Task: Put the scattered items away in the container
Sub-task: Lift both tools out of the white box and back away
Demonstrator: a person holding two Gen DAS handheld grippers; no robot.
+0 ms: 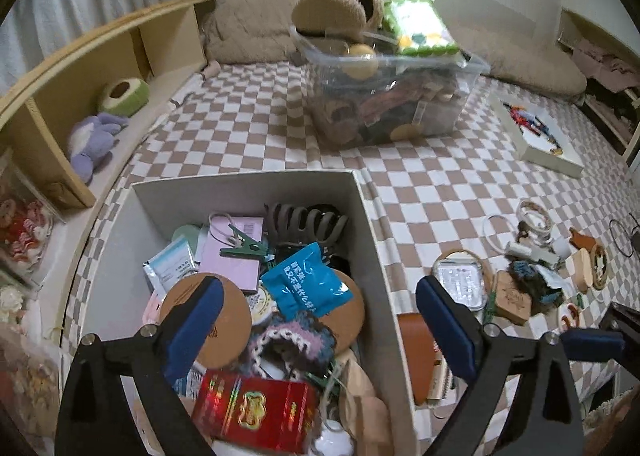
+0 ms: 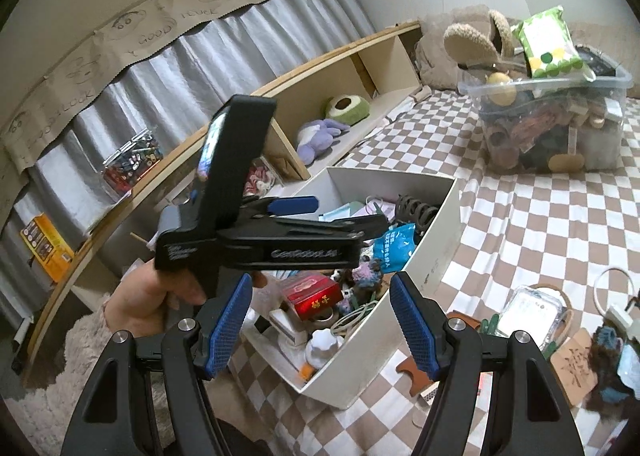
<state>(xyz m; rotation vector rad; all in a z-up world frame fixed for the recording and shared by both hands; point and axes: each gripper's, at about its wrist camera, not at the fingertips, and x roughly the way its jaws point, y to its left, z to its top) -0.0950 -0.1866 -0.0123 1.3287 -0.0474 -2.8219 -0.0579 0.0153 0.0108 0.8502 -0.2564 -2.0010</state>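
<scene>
My left gripper hangs open and wide over the white box, with nothing between its fingers. Inside the box lie a blue sachet, a red packet, a dark hair claw, cork coasters and a crochet scrunchie. Right of the box, small items are scattered on the checkered cover: a clear tin on a cork coaster, a wooden tag, a brown leather piece and white rings. My right gripper is open and empty, just short of the box's near corner.
A clear plastic bin, heaped with things, stands further back on the bed. A flat white picture box lies at the right. A wooden shelf with plush toys runs along the left. A hand holds the left gripper.
</scene>
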